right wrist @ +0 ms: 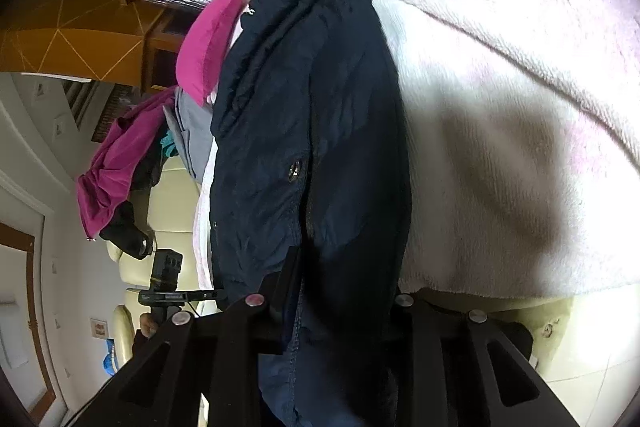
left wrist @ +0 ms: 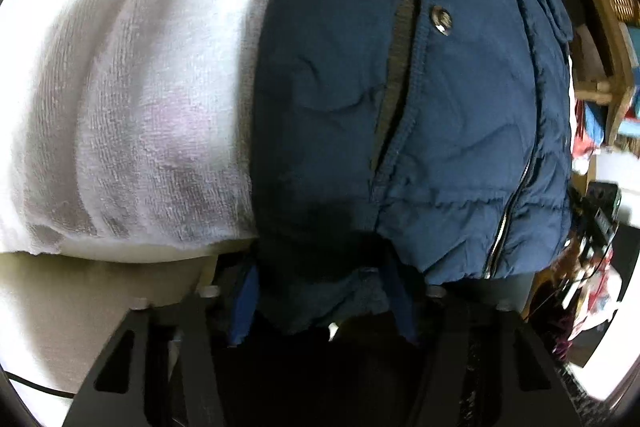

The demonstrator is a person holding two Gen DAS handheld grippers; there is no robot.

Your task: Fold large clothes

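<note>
Navy jacket [left wrist: 400, 107] hem bunched between both grippers' fingers [left wrist: 244, 307], clamped on it.

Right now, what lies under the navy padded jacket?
A white fluffy towel-like blanket spreads beneath the navy padded jacket, showing beside it in both wrist views. Whatever lies directly under the jacket's body is covered and cannot be seen.
</note>
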